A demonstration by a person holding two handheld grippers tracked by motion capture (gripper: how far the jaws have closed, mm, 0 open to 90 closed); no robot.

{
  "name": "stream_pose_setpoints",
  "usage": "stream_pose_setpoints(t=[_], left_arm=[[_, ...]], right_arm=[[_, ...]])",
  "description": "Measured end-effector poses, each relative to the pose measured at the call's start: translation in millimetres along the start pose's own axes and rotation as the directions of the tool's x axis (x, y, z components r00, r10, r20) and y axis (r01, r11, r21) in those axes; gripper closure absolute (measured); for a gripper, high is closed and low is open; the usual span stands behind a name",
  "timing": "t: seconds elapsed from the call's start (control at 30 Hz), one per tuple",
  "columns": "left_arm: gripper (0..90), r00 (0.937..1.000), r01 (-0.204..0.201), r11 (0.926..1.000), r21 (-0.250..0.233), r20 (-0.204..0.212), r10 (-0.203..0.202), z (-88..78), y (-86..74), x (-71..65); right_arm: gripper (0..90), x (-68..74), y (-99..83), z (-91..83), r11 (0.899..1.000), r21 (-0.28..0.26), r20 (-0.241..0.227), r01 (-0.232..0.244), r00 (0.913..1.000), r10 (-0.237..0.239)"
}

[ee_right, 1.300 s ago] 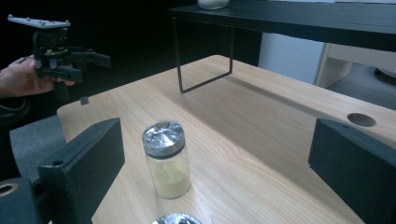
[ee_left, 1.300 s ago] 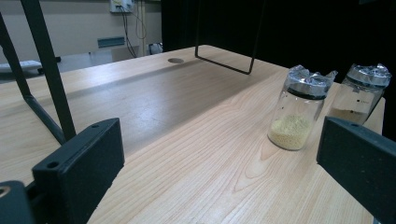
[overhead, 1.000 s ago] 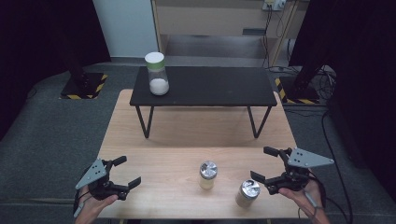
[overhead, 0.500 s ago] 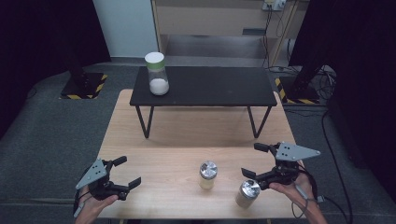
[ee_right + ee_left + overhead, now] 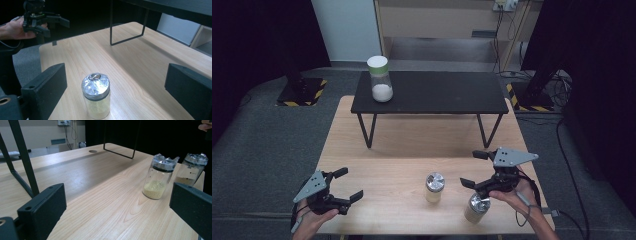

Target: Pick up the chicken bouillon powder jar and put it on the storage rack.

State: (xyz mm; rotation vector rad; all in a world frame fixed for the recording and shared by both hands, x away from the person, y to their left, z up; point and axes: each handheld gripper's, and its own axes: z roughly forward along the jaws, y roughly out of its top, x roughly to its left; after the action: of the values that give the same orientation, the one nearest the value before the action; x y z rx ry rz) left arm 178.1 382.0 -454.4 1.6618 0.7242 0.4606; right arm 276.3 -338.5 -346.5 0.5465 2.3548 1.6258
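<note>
Two small foil-capped glass jars stand near the wooden table's front edge. The one with yellow grains (image 5: 434, 187) (image 5: 159, 180) (image 5: 96, 98) is in the middle. The one with brownish contents (image 5: 476, 208) (image 5: 191, 169) is to its right, just under my right hand. My right gripper (image 5: 471, 168) (image 5: 117, 96) hangs open above the table, jaws pointing left at the yellow jar, which sits ahead of them and untouched. My left gripper (image 5: 349, 183) (image 5: 117, 220) is open at the front left, well short of both jars. It also shows far off as the other gripper (image 5: 41, 18).
A low black table (image 5: 447, 92) on thin metal legs stands on the far half of the wooden table (image 5: 412, 145). On its left end is a tall jar (image 5: 379, 78) with a white lid, green band and white contents.
My right gripper has moved left and slightly away from the front edge, now above the brownish jar and facing the yellow jar. The left gripper and both jars have stayed put.
</note>
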Motion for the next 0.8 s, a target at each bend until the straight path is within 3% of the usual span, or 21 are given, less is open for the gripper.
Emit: stream_pose_setpoints(t=[0.5, 0.8], left_arm=[[0.0, 1.0, 0.003, 1.0, -0.002, 0.0, -0.003, -0.3, -0.4, 0.5], [0.0, 1.0, 0.004, 1.0, -0.001, -0.001, -0.004, -0.2, -0.3, 0.4]], right_arm=[[6.2, -15.9, 9.2, 30.2, 0.996, 0.087, -0.053, 0.026, 0.9984, -0.021], [6.8, -20.3, 16.1, 43.9, 0.988, 0.145, -0.083, 0.052, 0.9958, -0.04]])
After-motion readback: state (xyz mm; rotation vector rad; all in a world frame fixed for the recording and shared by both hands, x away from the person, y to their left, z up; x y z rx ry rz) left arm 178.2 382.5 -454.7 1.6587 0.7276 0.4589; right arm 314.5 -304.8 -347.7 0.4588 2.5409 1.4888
